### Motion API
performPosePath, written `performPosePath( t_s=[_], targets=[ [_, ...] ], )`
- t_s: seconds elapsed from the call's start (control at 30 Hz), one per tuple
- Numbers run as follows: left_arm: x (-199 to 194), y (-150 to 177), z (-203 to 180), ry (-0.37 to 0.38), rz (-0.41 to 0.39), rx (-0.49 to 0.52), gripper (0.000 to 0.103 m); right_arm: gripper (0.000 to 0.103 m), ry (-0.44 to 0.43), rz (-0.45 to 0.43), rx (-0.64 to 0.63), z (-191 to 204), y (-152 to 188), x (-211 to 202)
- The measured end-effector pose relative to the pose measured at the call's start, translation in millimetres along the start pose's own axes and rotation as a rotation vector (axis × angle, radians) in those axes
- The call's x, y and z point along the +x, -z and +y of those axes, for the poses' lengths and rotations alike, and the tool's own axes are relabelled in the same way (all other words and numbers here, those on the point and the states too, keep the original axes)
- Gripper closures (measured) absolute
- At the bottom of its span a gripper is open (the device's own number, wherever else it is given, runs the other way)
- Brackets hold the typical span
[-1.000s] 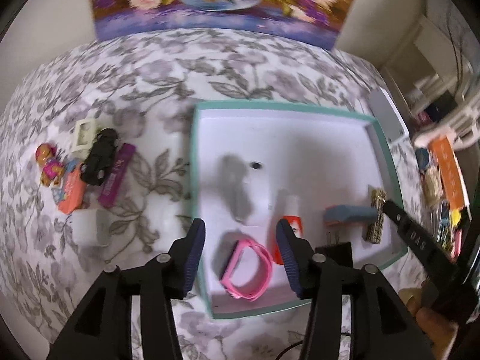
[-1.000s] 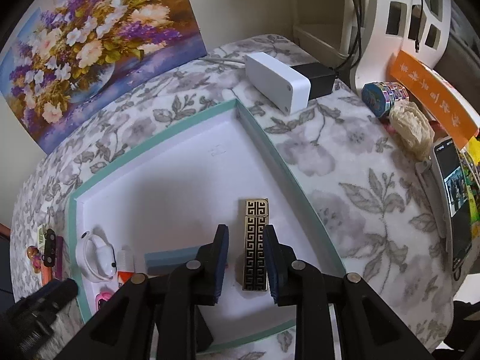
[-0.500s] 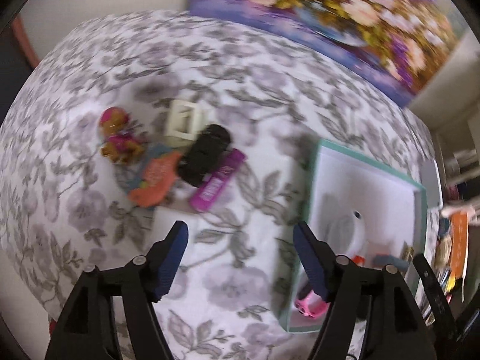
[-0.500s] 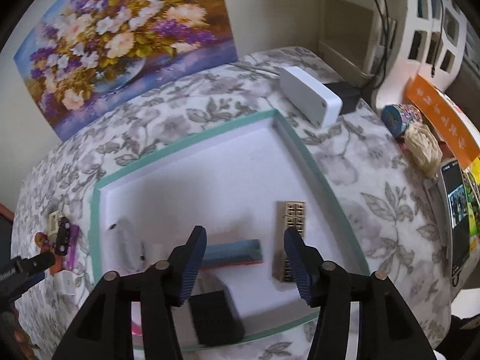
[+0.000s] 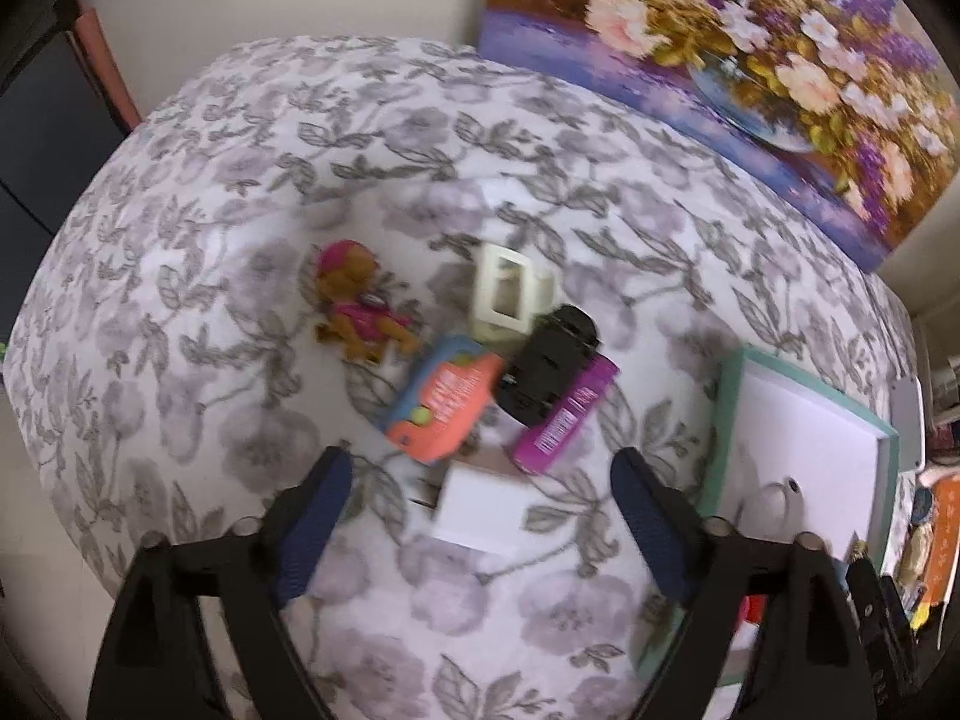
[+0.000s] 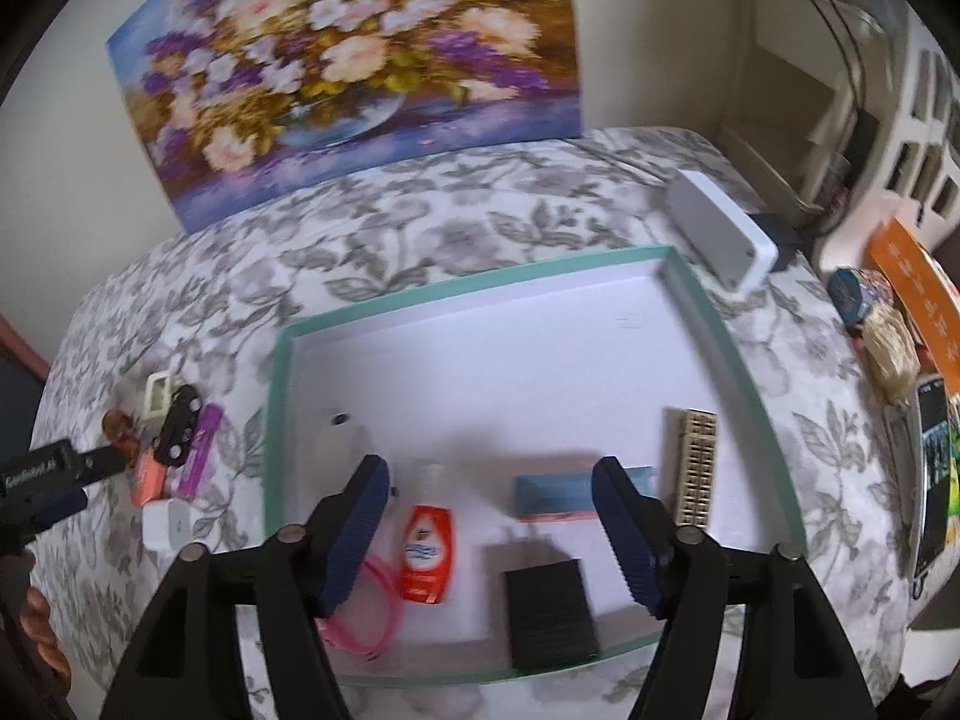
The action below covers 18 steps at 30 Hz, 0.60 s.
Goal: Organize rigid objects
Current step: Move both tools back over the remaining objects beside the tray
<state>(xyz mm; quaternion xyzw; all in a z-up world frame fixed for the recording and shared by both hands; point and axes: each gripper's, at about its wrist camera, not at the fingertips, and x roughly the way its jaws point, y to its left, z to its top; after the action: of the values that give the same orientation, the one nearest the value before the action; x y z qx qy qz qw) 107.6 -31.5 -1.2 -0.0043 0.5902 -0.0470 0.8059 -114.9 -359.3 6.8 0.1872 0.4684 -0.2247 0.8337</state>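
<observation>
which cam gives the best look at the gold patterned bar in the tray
The right wrist view: the gold patterned bar lies whole and unblocked by the tray's right wall. The left wrist view shows only a sliver of it at the edge.

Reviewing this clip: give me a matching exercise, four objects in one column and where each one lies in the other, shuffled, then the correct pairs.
Objects:
1. red bottle
2. toy figure
3. white charger block
4. gold patterned bar

Places:
A. on the floral cloth, at the far left of the loose pile
B. inside the tray, near its right wall
C. inside the tray, beside the pink band
D. on the floral cloth, in front of the open left gripper

Pairs: 1-C, 2-A, 3-D, 4-B
</observation>
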Motion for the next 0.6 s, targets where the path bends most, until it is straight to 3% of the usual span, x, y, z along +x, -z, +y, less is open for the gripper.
performPosePath(
  t_s=[0.13, 0.27, 0.6],
  targets=[
    [-3, -4, 14, -0.046, -0.033, -0.024, 0.007, 0.018, -0.009, -0.001, -0.04, 18, 3, 2],
    [-8, -9, 29, -0.109, -0.075, -0.045, 0.007, 0.001, -0.001, 0.006, -0.071, 31, 8, 5],
    [-21, -22, 64, -0.097, -0.139, -0.116, 0.006, 0.0, -0.04, -0.026, -0.091, 56, 10, 1]
  ],
)
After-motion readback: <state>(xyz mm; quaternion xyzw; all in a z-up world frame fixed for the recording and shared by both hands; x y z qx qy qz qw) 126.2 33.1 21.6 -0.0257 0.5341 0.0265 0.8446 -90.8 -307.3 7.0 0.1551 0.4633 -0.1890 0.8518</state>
